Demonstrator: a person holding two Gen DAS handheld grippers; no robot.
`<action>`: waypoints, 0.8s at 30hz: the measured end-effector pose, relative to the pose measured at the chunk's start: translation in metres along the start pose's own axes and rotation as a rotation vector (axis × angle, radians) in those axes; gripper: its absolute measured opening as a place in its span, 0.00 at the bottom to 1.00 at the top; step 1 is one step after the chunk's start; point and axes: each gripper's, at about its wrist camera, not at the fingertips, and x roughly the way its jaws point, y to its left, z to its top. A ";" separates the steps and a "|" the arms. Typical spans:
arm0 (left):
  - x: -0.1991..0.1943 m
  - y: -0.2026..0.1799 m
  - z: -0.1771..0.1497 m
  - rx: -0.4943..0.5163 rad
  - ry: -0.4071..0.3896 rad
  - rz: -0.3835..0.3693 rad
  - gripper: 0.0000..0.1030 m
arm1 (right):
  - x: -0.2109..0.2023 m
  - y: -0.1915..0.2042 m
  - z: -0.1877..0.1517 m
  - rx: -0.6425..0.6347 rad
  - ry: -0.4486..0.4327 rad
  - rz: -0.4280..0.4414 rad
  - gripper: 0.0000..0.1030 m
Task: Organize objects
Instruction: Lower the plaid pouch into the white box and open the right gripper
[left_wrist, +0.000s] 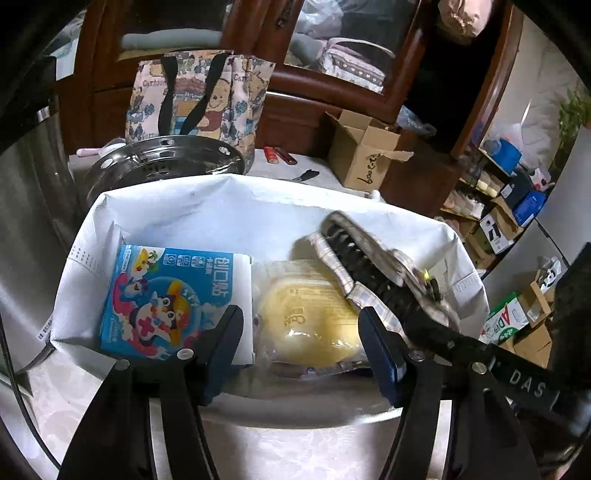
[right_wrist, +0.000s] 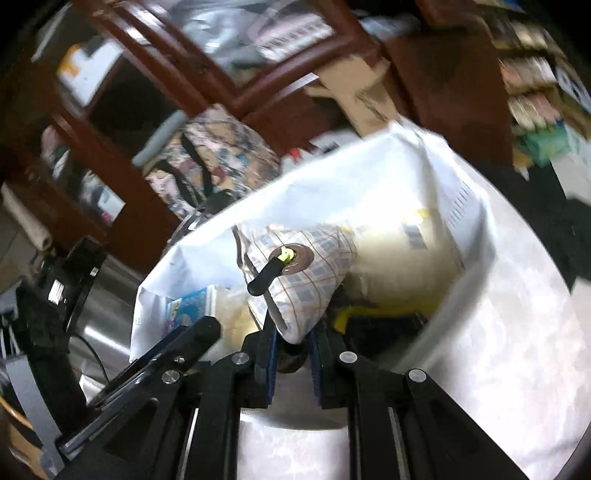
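Left wrist view: a white bag lies open on the table, holding a blue cartoon box, a yellow wrapped bun beside it, and a plaid pouch at the right. The left gripper hangs wide open and empty over the bag's near rim. The right gripper is clamped on the plaid pouch's near end, above the bag.

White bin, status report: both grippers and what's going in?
Left gripper open, empty. Right gripper shut on plaid pouch, over white bin. Blue carton, yellow packet inside.
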 end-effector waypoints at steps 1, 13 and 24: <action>0.000 0.000 0.000 0.001 -0.003 0.001 0.63 | -0.001 -0.006 0.001 0.039 0.011 0.022 0.17; -0.002 -0.003 -0.003 0.005 -0.033 0.001 0.63 | -0.047 -0.002 0.011 0.012 -0.185 0.083 0.51; -0.005 -0.003 -0.002 -0.001 -0.054 -0.023 0.63 | 0.025 0.027 0.036 -0.273 -0.055 0.012 0.23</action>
